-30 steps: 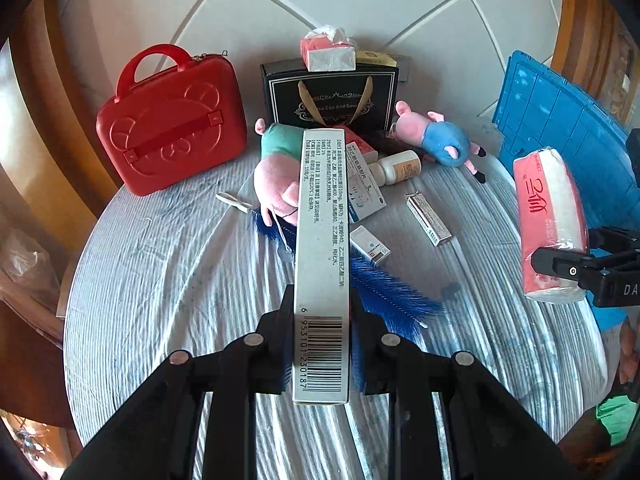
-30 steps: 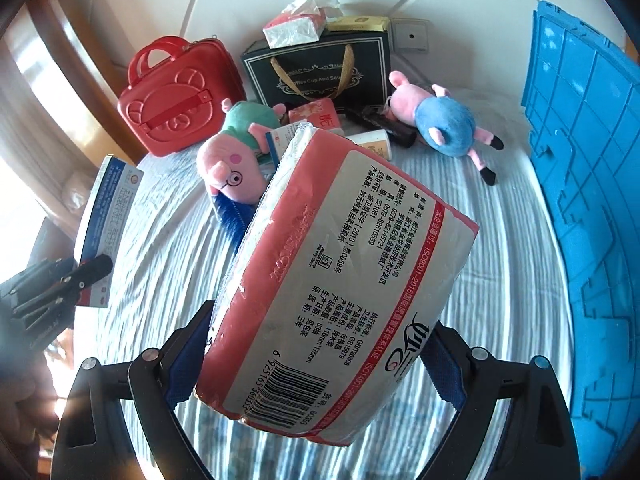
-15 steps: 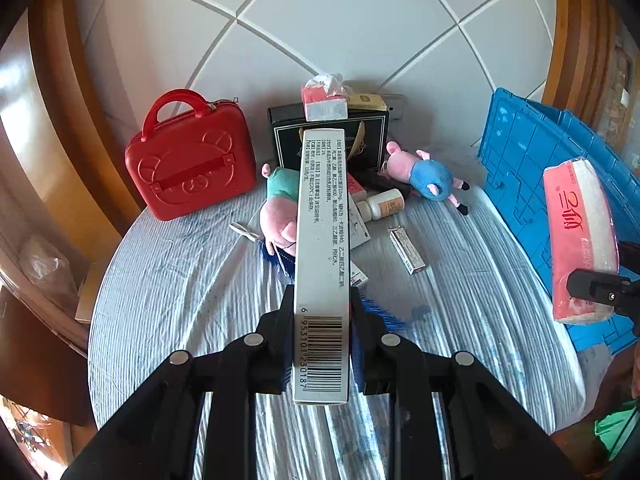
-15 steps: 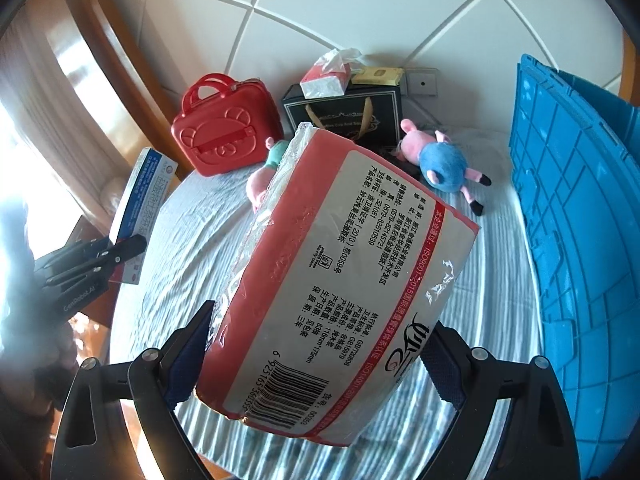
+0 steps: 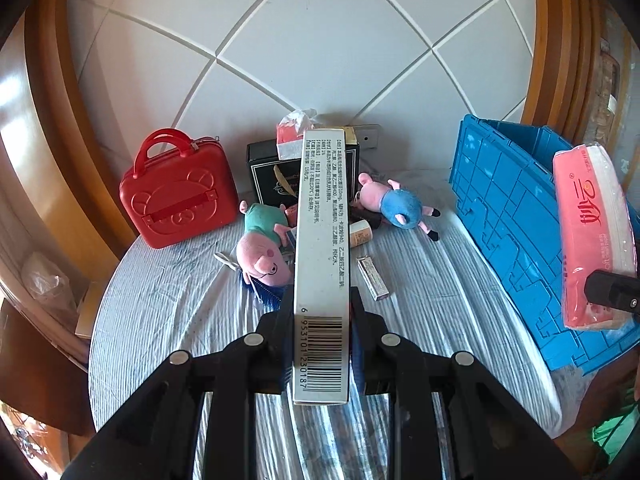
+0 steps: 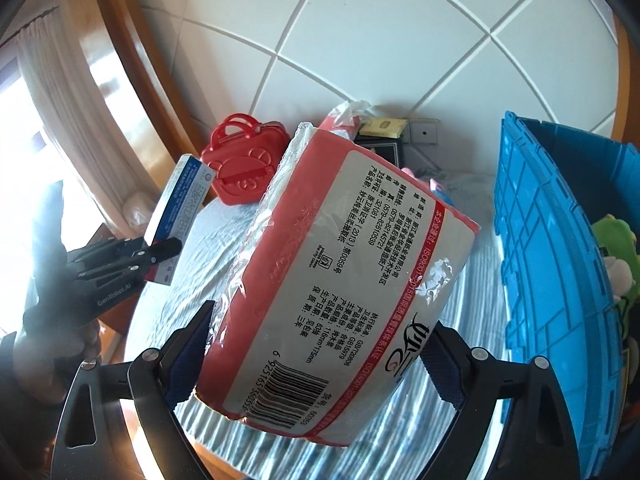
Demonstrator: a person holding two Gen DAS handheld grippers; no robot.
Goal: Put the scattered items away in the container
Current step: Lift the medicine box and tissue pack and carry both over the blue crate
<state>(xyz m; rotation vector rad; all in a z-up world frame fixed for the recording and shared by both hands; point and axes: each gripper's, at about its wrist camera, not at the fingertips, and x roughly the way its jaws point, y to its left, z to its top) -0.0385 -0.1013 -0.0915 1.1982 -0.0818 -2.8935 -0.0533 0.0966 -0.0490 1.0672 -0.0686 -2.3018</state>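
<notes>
My left gripper (image 5: 320,320) is shut on a long white medicine box (image 5: 323,256) and holds it high above the table; it also shows in the right wrist view (image 6: 176,216). My right gripper (image 6: 316,344) is shut on a pink tissue pack (image 6: 340,272), which also shows at the right of the left wrist view (image 5: 592,236), beside the blue crate (image 5: 516,216). The crate (image 6: 540,240) stands at the table's right edge with a green plush (image 6: 616,256) inside.
On the striped tablecloth (image 5: 168,312) lie two pig plushes (image 5: 264,244) (image 5: 394,202), a small bottle (image 5: 360,234), a small box (image 5: 373,279) and a blue feathery item (image 5: 267,298). A red case (image 5: 178,200) and a black gift bag (image 5: 272,176) stand at the back.
Both grippers have risen and drawn back from the table with their loads. The tissue pack has moved toward the blue crate's open top.
</notes>
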